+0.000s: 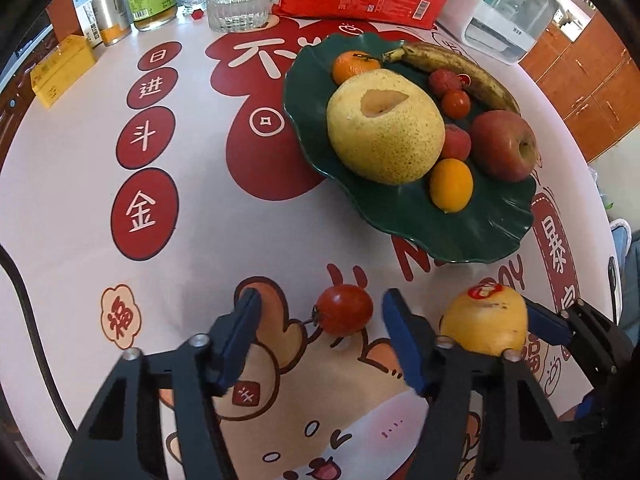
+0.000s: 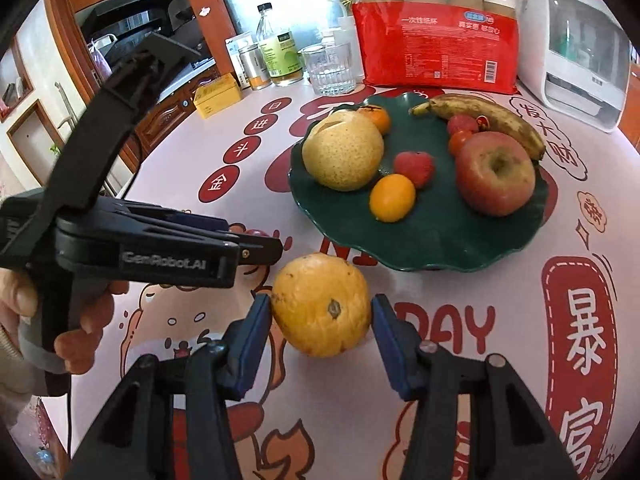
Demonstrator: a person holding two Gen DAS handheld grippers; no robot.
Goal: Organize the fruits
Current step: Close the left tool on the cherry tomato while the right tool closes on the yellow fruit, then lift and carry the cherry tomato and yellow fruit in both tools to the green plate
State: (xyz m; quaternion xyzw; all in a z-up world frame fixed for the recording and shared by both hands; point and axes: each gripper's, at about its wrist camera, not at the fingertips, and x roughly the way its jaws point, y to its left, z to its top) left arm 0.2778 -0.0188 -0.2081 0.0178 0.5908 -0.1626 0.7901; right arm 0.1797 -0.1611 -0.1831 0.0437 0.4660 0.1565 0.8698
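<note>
A cherry tomato lies on the printed tablecloth between the fingers of my left gripper. The jaws stand a little apart from it on both sides, so the gripper is open. My right gripper is shut on an orange, its blue pads against both sides, low over the cloth. The same orange shows a red sticker in the left wrist view. Behind both, a green leaf-shaped plate carries a pear, an apple, a banana and several small fruits.
Along the table's back stand a glass, a bottle, a tin, a yellow box, a red packet of cups and a white appliance. A hand holds the left gripper's handle.
</note>
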